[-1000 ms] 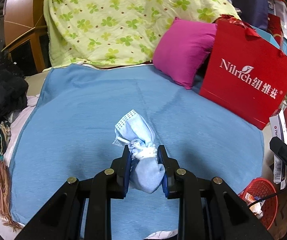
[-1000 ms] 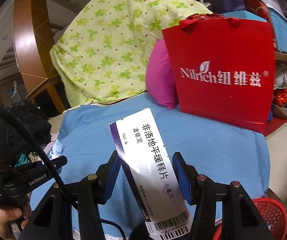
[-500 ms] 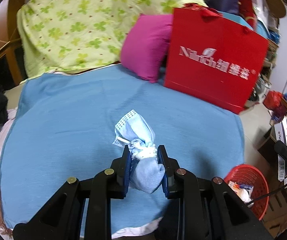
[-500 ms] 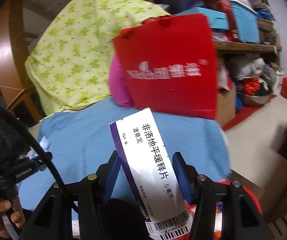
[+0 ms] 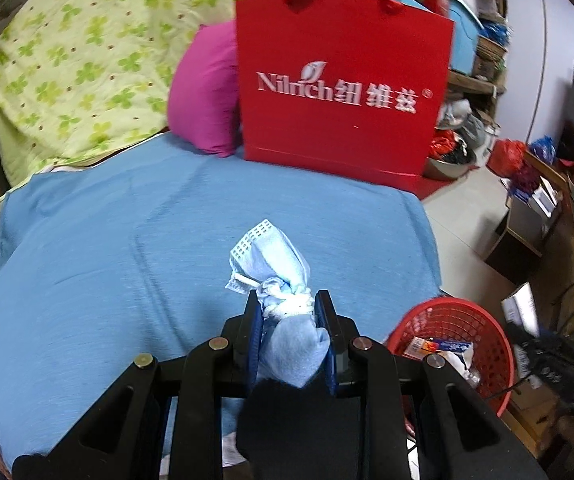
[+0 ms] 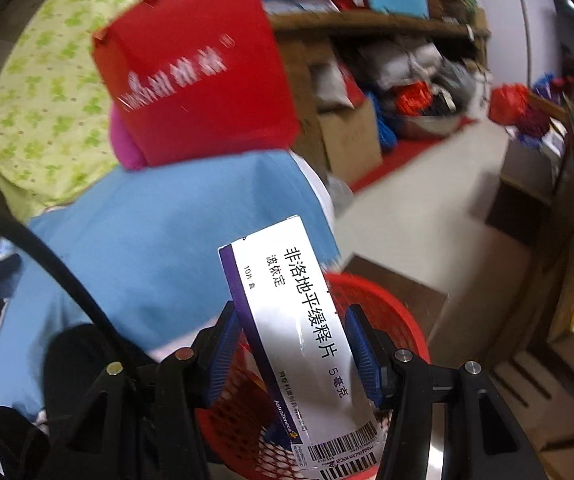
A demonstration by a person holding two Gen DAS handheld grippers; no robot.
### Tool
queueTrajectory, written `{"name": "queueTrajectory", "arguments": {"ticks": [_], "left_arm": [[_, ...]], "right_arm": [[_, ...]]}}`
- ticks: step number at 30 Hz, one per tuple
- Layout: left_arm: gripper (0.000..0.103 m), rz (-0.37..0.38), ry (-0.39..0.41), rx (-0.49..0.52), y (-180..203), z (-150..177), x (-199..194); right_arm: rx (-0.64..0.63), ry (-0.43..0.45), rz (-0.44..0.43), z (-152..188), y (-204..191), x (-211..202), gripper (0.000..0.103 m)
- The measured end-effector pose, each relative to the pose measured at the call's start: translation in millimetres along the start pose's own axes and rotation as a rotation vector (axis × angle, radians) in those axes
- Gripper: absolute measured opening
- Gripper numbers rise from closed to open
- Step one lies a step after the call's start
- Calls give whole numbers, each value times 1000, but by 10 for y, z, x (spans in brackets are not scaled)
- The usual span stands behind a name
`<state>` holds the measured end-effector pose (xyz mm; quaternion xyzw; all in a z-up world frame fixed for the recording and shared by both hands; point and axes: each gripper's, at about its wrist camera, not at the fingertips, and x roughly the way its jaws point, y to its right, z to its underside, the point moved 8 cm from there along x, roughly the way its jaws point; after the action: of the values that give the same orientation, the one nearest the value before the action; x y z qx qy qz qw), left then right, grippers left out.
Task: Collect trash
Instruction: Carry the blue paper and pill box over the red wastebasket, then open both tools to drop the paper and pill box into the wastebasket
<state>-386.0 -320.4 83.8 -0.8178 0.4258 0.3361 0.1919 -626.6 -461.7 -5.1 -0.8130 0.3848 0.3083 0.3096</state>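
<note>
Your left gripper point(image 5: 289, 322) clamps a balled blue mask point(image 5: 283, 304) over the blue sheet point(image 5: 127, 248); the red basket point(image 5: 483, 328) sits at four o'clock from it, on the floor. Your right gripper point(image 6: 291, 344) pinches a white medicine box point(image 6: 299, 332) directly above that basket point(image 6: 383, 304). A red bag point(image 5: 343, 84) stands at twelve o'clock.

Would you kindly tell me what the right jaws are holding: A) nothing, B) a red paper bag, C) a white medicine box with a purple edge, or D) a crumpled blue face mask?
C: the right gripper clamps a white medicine box above the red basket.
</note>
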Motion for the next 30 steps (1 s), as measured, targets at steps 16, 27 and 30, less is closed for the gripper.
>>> {"name": "queueTrajectory", "arguments": {"ticks": [16, 27, 30], "left_arm": [[27, 23, -31, 49, 317, 70, 93], [27, 39, -43, 59, 375, 95, 128], [27, 53, -49, 62, 426, 100, 146]], "right_arm": [[90, -40, 8, 208, 235, 155, 57], [134, -58, 21, 221, 266, 204, 75], [141, -22, 20, 153, 282, 87, 76]]}}
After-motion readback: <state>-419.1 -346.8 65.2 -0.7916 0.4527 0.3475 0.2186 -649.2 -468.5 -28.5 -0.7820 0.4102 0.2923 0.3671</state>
